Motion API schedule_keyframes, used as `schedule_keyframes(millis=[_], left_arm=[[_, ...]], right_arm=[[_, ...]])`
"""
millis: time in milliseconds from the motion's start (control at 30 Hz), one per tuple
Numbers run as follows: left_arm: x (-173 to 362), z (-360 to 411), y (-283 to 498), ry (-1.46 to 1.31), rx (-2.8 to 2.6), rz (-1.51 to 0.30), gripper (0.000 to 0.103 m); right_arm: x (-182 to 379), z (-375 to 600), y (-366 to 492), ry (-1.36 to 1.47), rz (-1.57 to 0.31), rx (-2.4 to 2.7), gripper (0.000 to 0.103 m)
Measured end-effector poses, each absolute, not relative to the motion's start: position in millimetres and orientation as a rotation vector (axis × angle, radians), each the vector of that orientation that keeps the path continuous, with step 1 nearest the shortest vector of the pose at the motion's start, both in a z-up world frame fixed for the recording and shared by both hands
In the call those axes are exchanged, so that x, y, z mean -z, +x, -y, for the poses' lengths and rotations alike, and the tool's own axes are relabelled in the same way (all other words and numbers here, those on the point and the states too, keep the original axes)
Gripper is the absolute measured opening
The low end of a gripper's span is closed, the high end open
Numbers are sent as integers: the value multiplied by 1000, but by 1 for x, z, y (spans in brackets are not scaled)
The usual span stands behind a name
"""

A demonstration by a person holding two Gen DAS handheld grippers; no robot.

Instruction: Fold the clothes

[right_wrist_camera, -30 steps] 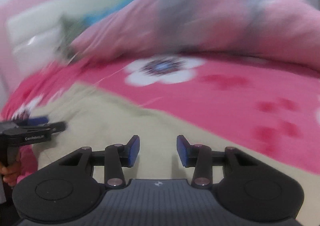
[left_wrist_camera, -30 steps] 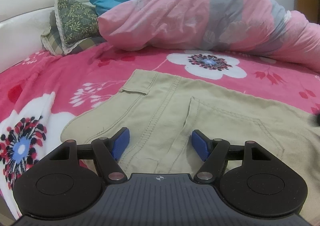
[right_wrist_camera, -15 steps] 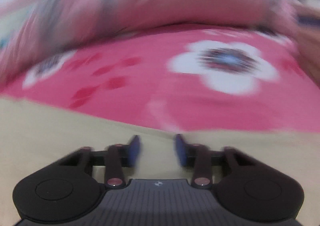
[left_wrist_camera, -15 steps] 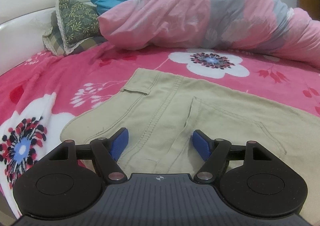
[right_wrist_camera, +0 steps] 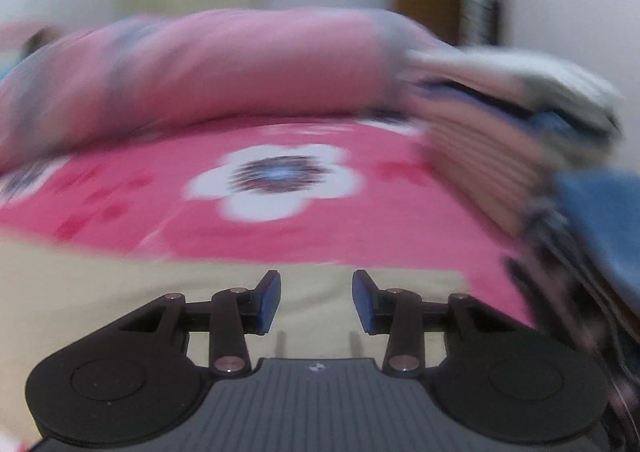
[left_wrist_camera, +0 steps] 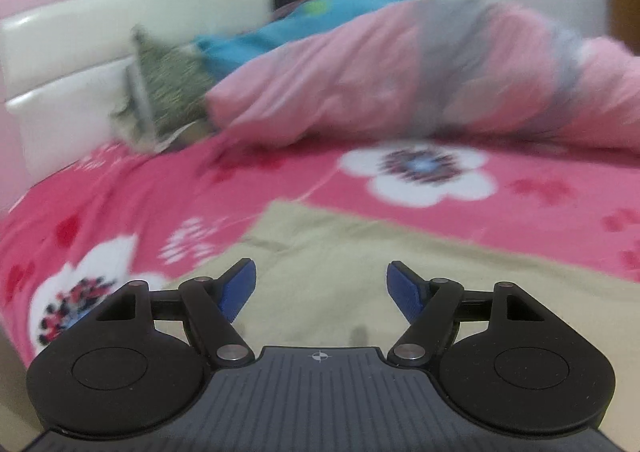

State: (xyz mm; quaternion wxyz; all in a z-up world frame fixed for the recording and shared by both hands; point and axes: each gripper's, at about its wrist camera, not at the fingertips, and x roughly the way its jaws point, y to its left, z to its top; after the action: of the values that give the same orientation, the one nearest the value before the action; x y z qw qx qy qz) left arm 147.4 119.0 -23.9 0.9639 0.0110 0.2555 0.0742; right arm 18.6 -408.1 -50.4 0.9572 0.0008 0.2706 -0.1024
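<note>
Hovering over the cloth, the left hand-held gripper (left_wrist_camera: 321, 284) has its jaws spread wide with nothing between the blue pads; the beige trousers (left_wrist_camera: 360, 272) lie flat on the bed directly beneath and ahead of it. The right hand-held gripper (right_wrist_camera: 316, 298) has jaws partly apart, which have just been opening again after a brief narrowing, and nothing is caught between them; the beige cloth sits under its fingertips, with the far edge just ahead of them.

Step in hand, as I judge it: both tools positioning for a pinch at opposite ends of the trousers. To do it well, bring each gripper down onto an edge or corner rather than mid-panel, take only the layers meant to fold over, then lift both ends evenly so the cloth does not skew.

Outward from the trousers: the pink flowered bedspread (left_wrist_camera: 140, 191) carries everything. Beyond the left gripper, a pink and grey quilt (left_wrist_camera: 400, 71) is heaped across the far side, with a green patterned pillow (left_wrist_camera: 168, 83) against the headboard (left_wrist_camera: 68, 43) and a person lying under the covers. To the right of the right gripper, a pile of other clothes (right_wrist_camera: 520, 131) crowds close; a wide swing on that side could snag it. Both views are blurred, so seams are uncertain.
</note>
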Motion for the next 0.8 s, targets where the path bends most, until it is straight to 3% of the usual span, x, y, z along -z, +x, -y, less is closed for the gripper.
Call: schedule_keyframes(millis=[133, 233, 300, 367, 567, 800], left_arm=[[21, -63, 131, 22, 56, -544, 73], [33, -24, 120, 59, 166, -575, 73], [44, -9, 117, 94, 187, -596, 73], [56, -1, 115, 109, 191, -622, 73], [85, 4, 116, 85, 122, -707, 74], [80, 9, 115, 103, 78, -736, 75]], right_arm=[[71, 399, 12, -32, -622, 137, 42], [86, 453, -12, 60, -641, 323, 42], [78, 492, -36, 216, -616, 448, 34], [64, 498, -48, 190, -578, 551, 36], [36, 396, 0, 74, -519, 225, 39], [84, 290, 100, -114, -673, -82, 40]])
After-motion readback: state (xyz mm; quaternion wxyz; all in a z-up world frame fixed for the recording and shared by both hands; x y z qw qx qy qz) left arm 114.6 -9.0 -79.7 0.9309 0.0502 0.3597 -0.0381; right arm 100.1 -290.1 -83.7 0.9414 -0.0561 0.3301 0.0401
